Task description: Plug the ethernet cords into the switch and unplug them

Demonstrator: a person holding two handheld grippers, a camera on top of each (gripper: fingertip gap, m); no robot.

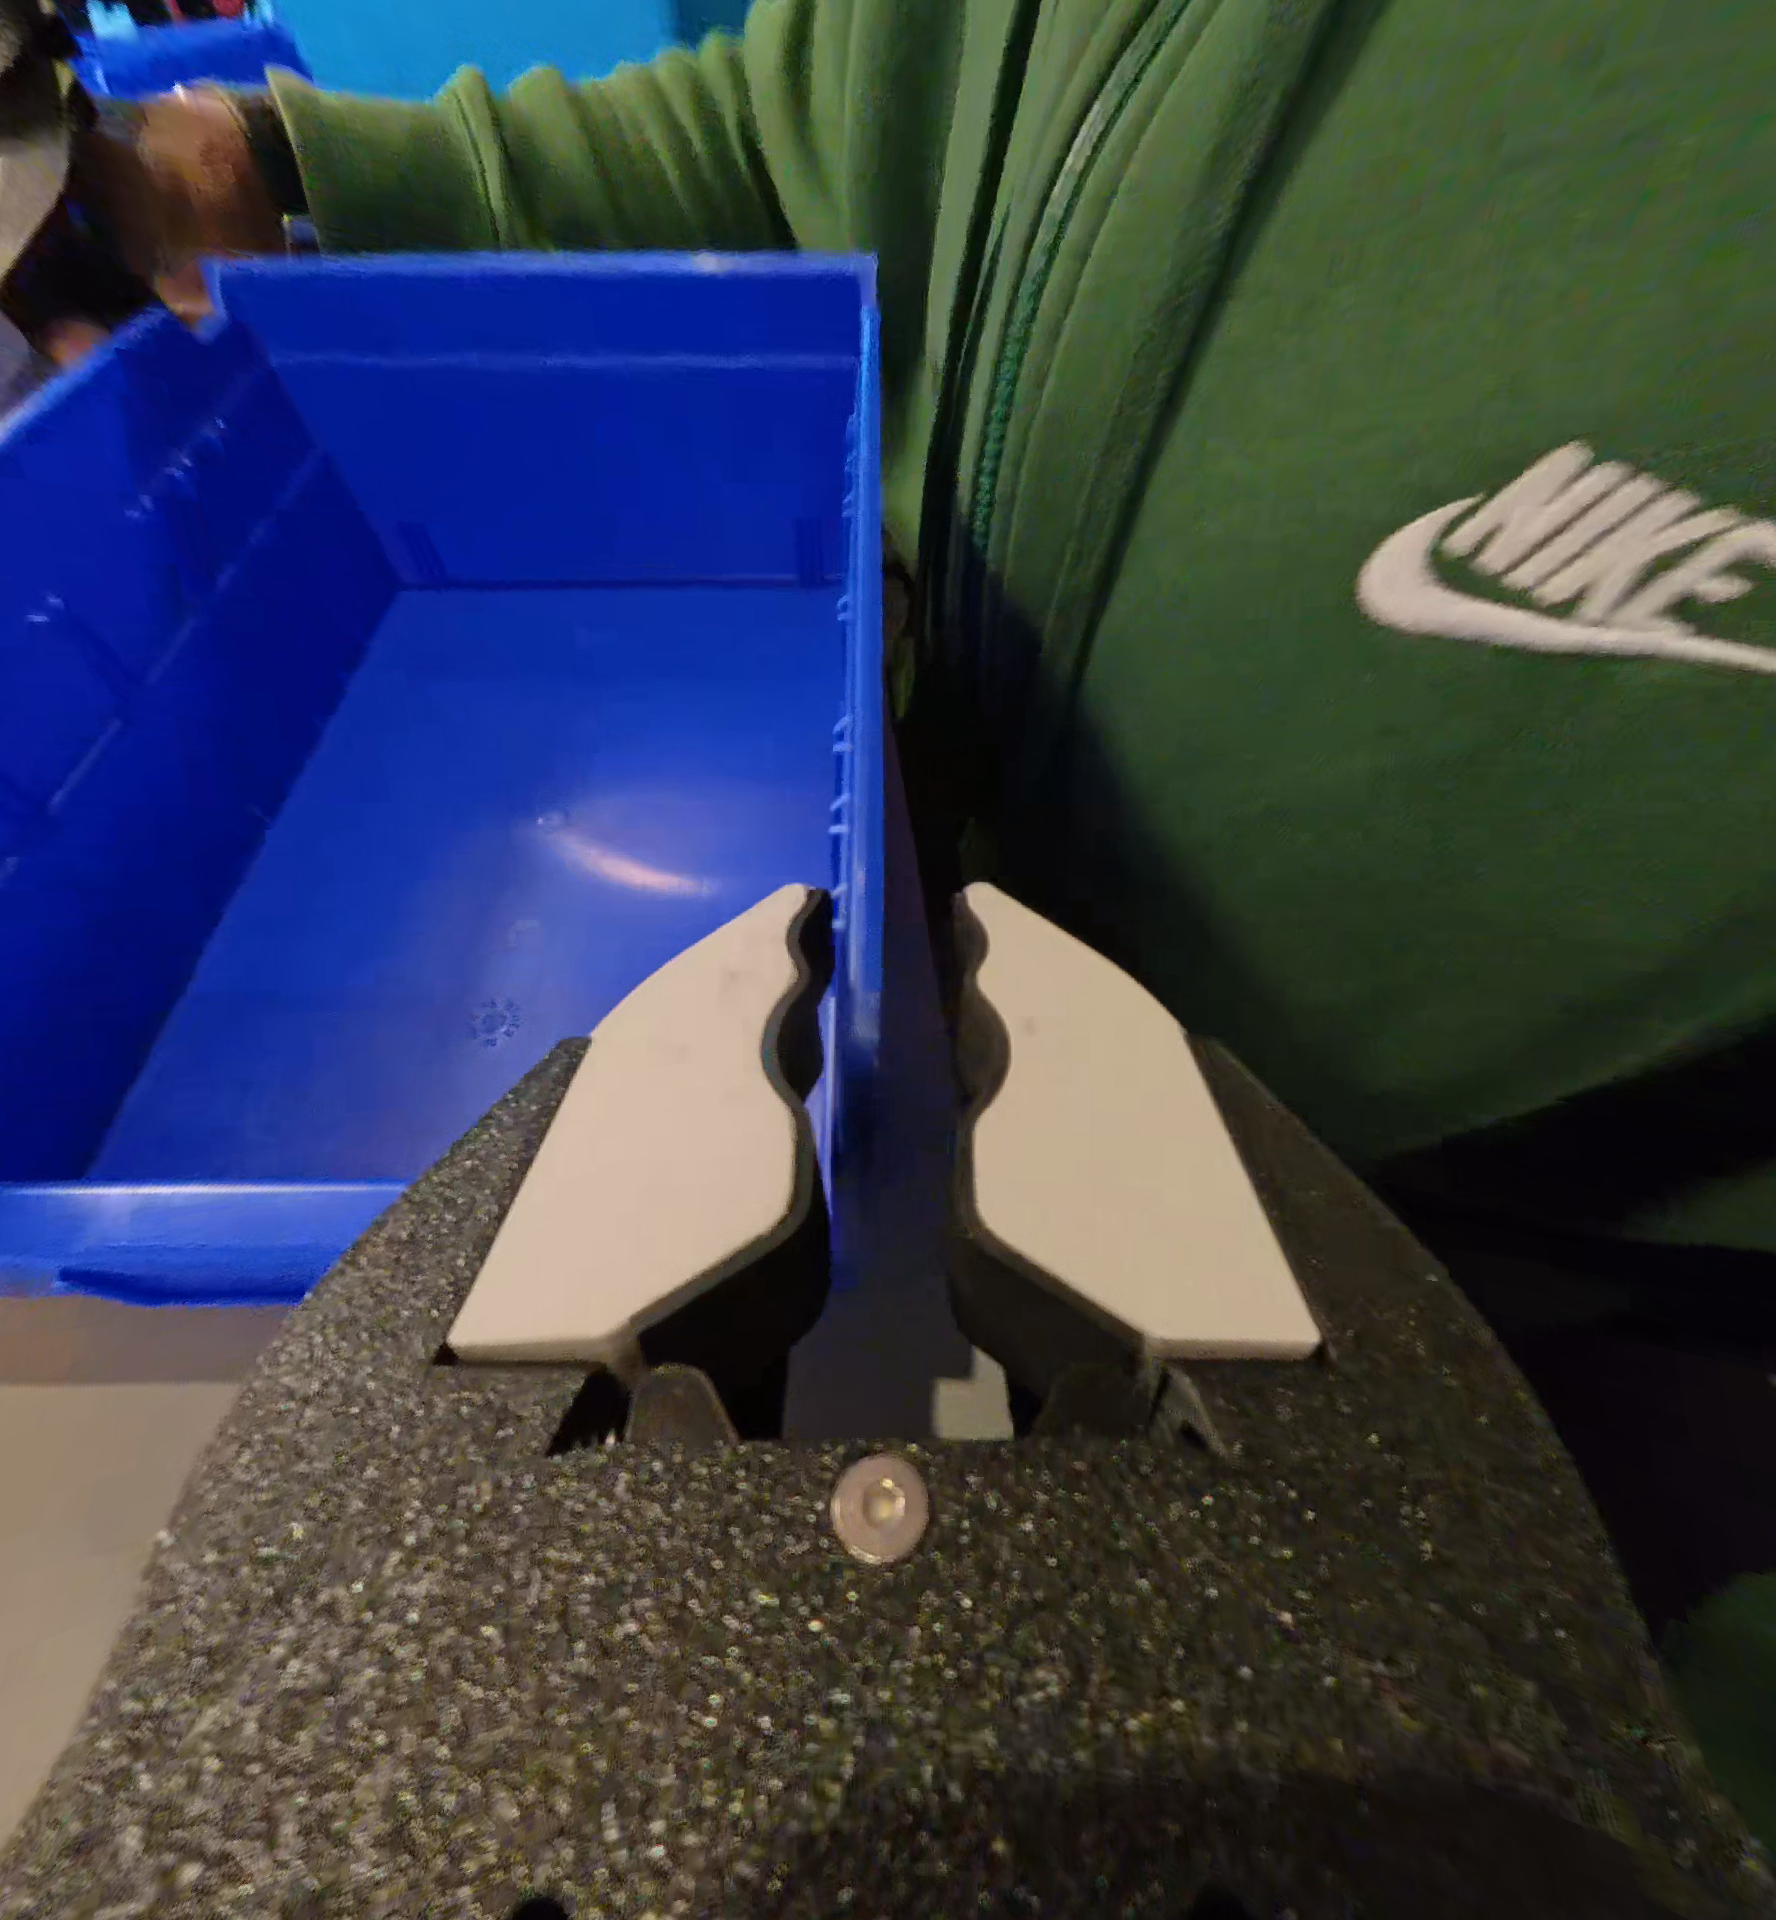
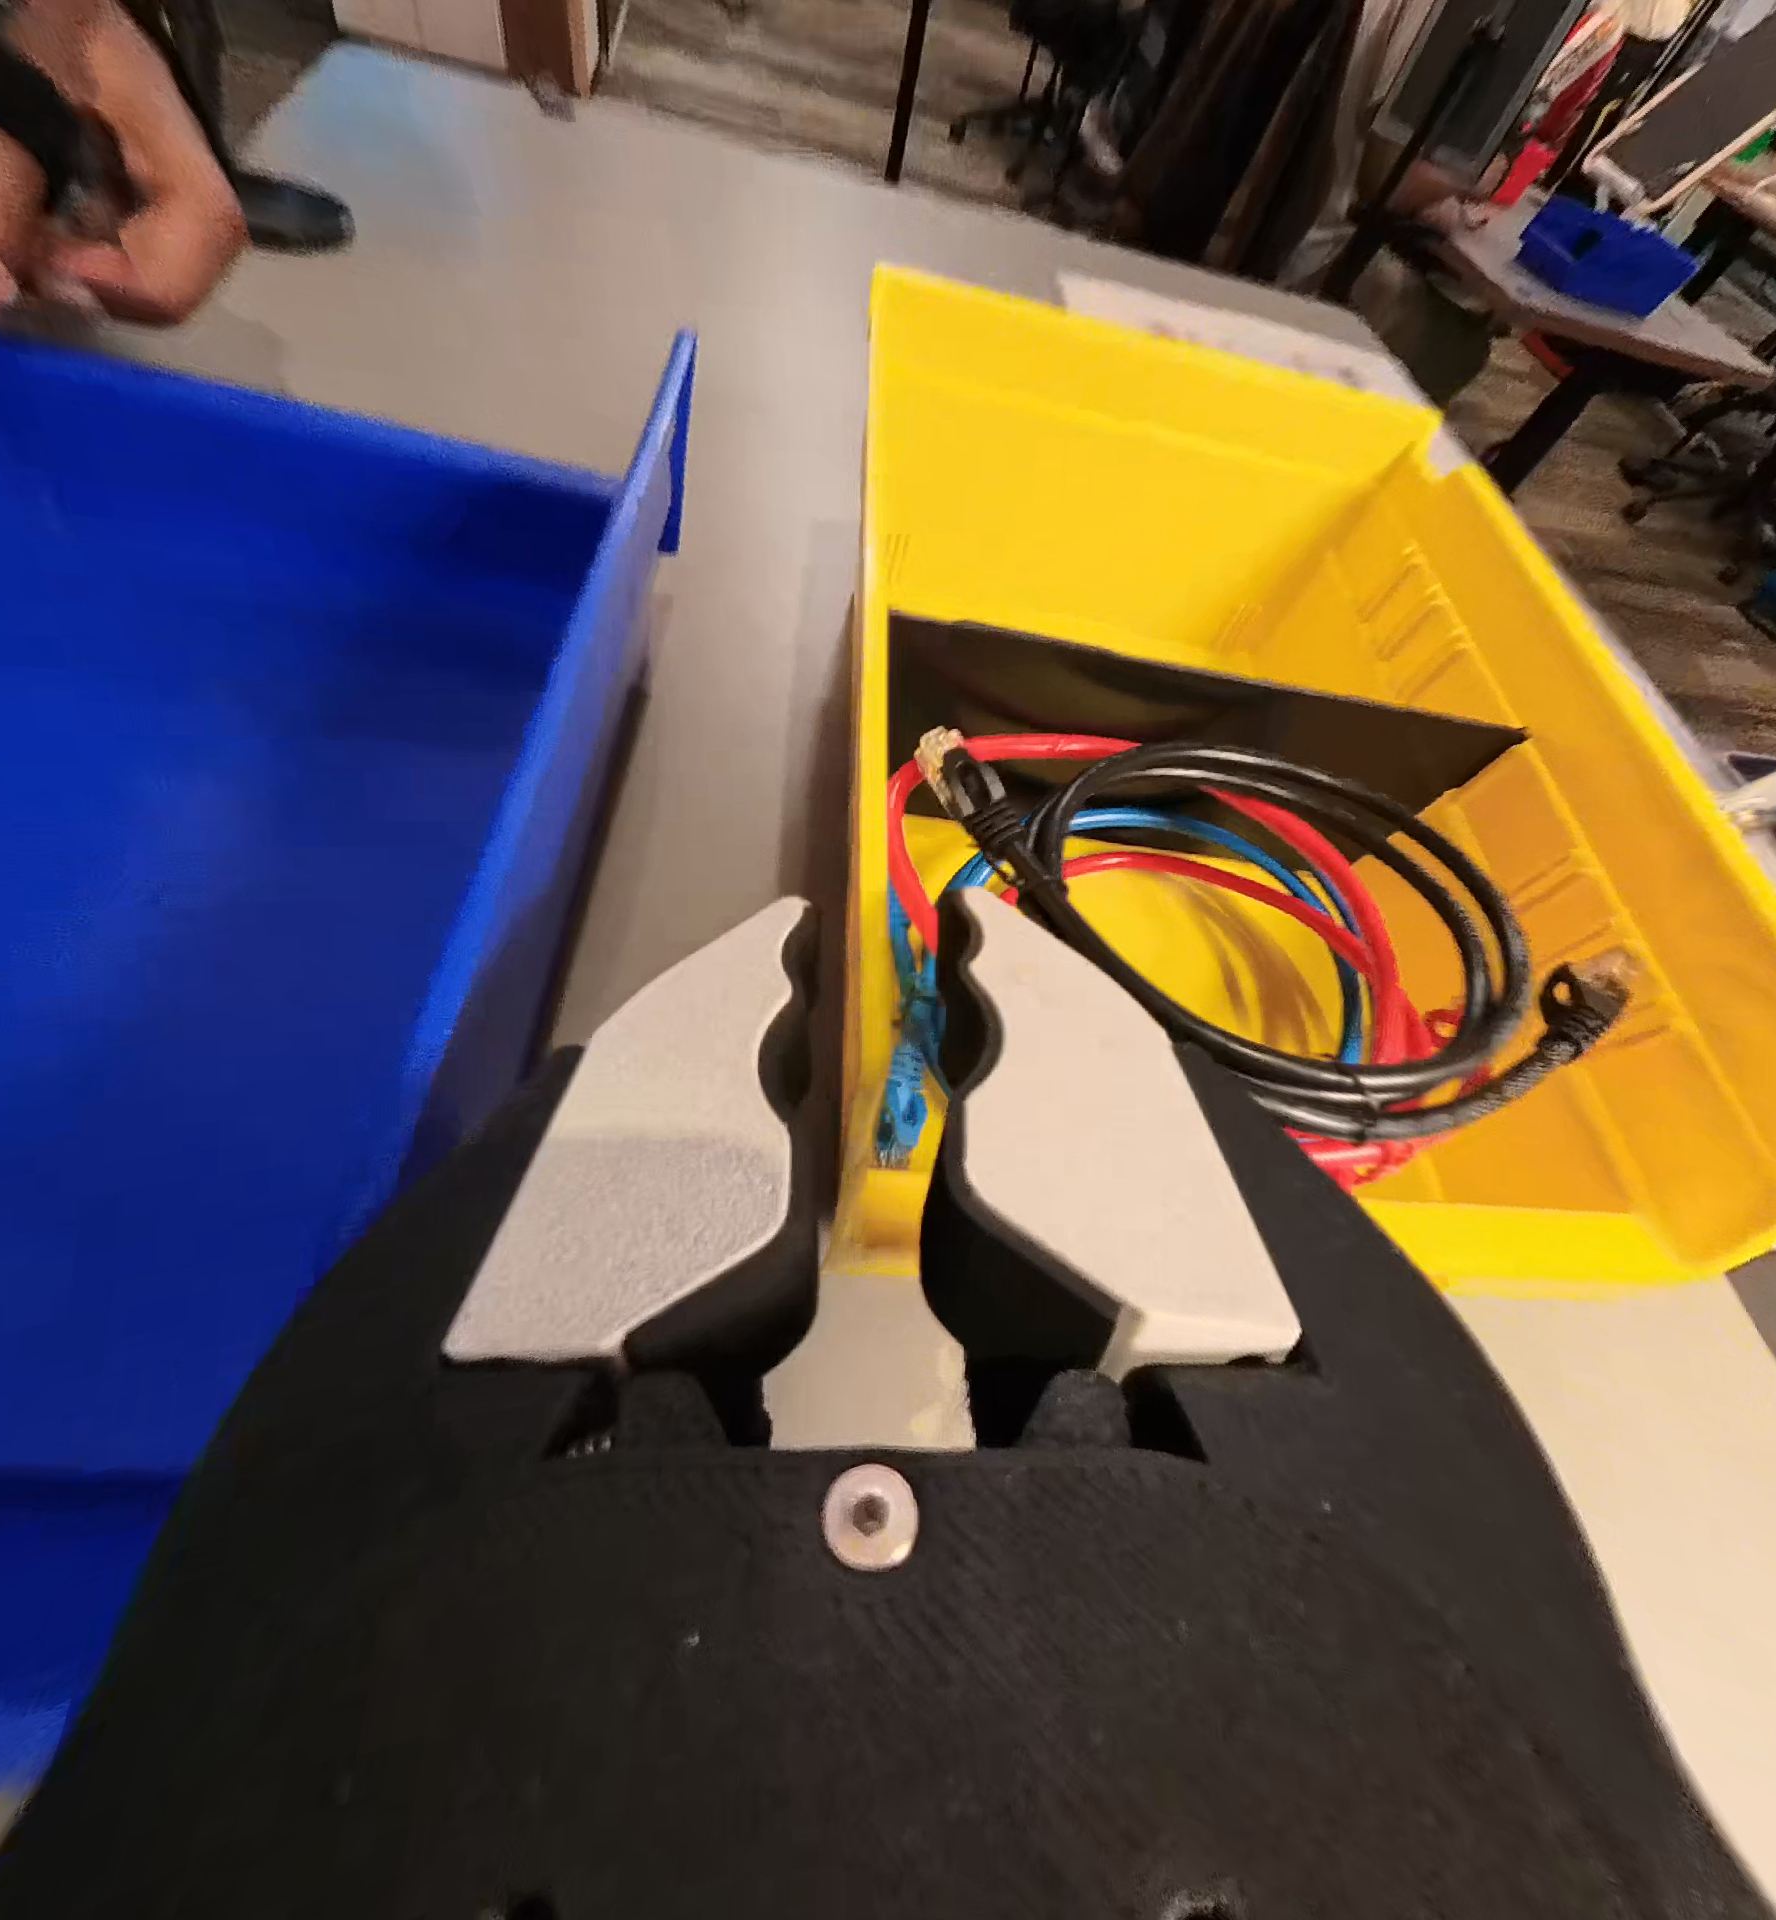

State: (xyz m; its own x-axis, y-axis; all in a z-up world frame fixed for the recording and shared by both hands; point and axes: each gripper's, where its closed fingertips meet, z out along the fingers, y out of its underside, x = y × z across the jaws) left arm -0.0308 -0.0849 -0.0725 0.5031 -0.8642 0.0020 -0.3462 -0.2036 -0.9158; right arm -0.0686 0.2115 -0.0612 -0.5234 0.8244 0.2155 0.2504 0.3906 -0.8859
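Observation:
Red (image 2: pixel 1019 746), blue (image 2: pixel 905 1081) and black (image 2: pixel 1435 883) ethernet cords lie coiled together in a yellow bin (image 2: pixel 1123 468). Behind them in the bin is a black flat box (image 2: pixel 1175 707), which looks like the switch. My right gripper (image 2: pixel 879 920) is open and empty, its fingers astride the bin's left wall near the blue cord's plug. My left gripper (image 1: pixel 889 904) is open, its fingers astride the side wall of an empty blue bin (image 1: pixel 551 436), with a gap on the outer side.
The blue bin (image 2: pixel 240 727) stands left of the yellow bin on a grey table (image 2: pixel 551 260). The person in a green hoodie (image 1: pixel 1383 312) is close behind the blue bin. A hand (image 2: pixel 84 208) holding something black is at its far corner. Desks and chairs stand beyond. The left gripper's tips are roughly 30 cm from the right gripper's.

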